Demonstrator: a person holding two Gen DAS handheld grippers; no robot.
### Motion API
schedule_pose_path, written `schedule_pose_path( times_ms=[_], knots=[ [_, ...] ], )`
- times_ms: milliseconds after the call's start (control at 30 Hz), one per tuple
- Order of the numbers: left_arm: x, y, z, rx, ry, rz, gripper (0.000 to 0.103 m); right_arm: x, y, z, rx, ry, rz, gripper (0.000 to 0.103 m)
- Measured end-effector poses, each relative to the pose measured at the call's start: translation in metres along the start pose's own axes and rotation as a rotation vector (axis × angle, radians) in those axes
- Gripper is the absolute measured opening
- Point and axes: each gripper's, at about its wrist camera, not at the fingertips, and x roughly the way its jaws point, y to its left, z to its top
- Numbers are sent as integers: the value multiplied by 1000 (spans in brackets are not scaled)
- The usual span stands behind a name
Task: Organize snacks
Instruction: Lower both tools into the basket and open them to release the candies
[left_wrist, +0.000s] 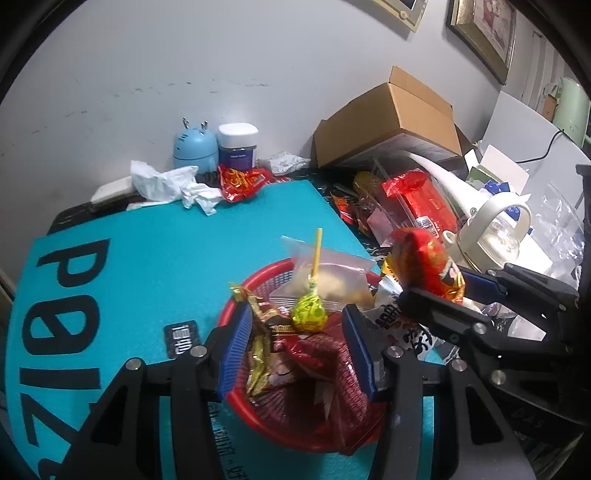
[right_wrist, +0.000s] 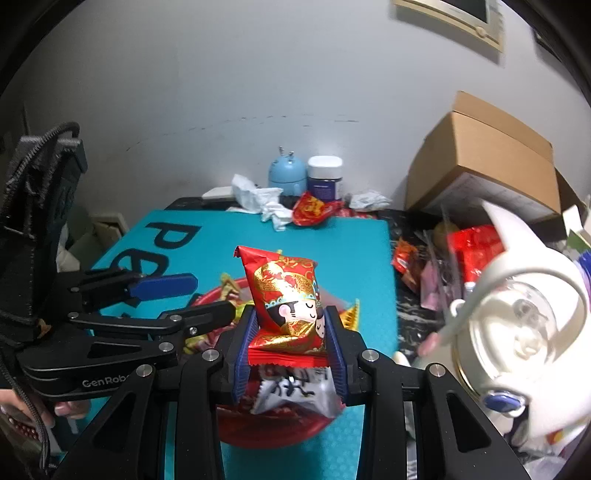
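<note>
A red basket (left_wrist: 269, 267) of wrapped snacks sits on the teal mat (left_wrist: 147, 258). My left gripper (left_wrist: 297, 350) hangs over it, open, blue pads wide apart. Between them a lollipop (left_wrist: 308, 314) in a yellow-green wrapper rests on the snacks, touching neither pad, its stick pointing away. My right gripper (right_wrist: 291, 332) is shut on a red and gold snack packet (right_wrist: 291, 295) printed with a cartoon figure, held upright above the basket (right_wrist: 258, 435). Below it lies a white packet (right_wrist: 295, 391) with black characters. The right gripper (left_wrist: 439, 291) with the packet (left_wrist: 424, 258) shows at the basket's right edge.
A white kettle (right_wrist: 517, 325) stands close on the right, beside a clear container with red packets (left_wrist: 424, 199). A cardboard box (left_wrist: 399, 118) leans at the back right. A blue gadget (left_wrist: 194, 147), a jar (left_wrist: 238, 146), crumpled tissue (left_wrist: 166, 181) and a red wrapper (left_wrist: 240, 182) line the wall.
</note>
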Motion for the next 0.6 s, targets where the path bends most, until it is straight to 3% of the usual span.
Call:
schedule_pose_path(
  times_ms=[600],
  knots=[
    [-2, 28, -8, -45, 15, 63, 50, 32, 18, 4, -66, 52, 3, 39]
  ],
)
